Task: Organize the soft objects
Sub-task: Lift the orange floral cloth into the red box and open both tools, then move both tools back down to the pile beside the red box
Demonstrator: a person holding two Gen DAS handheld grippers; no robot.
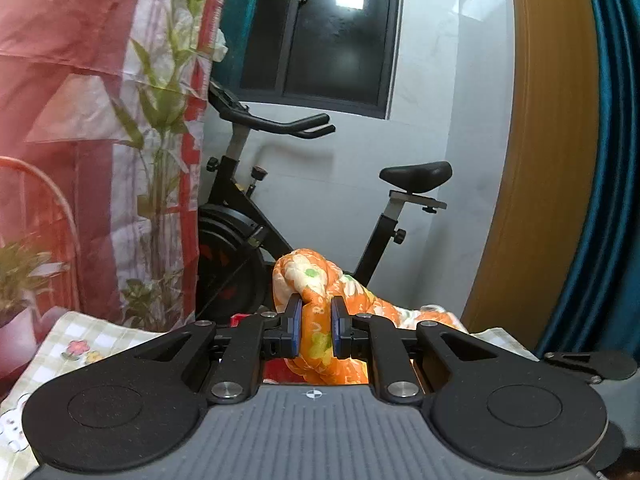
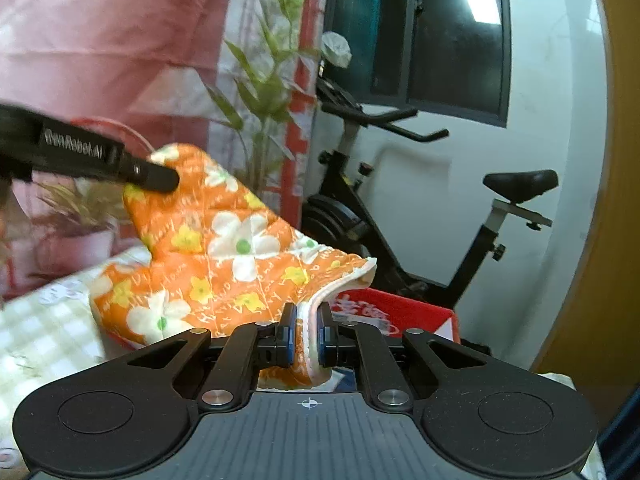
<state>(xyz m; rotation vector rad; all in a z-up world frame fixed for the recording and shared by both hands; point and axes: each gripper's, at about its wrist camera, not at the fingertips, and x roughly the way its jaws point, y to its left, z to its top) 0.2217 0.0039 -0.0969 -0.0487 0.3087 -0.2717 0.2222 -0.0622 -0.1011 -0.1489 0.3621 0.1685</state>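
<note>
Orange floral mitt (image 2: 224, 248), printed writing perhaps illegible

Ahead of you, a black exercise bike (image 1: 320, 216) stands against the white wall (image 1: 440, 100) below a dark window (image 1: 328, 32), beside a floral curtain (image 1: 120, 120).

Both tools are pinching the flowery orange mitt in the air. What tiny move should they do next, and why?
Probably carry the oven mitt a little toward the red box and lower it. The left tool pinches its fingertip end and the right tool its cuff, so it hangs stretched above the checked cloth, the box just behind.
</note>
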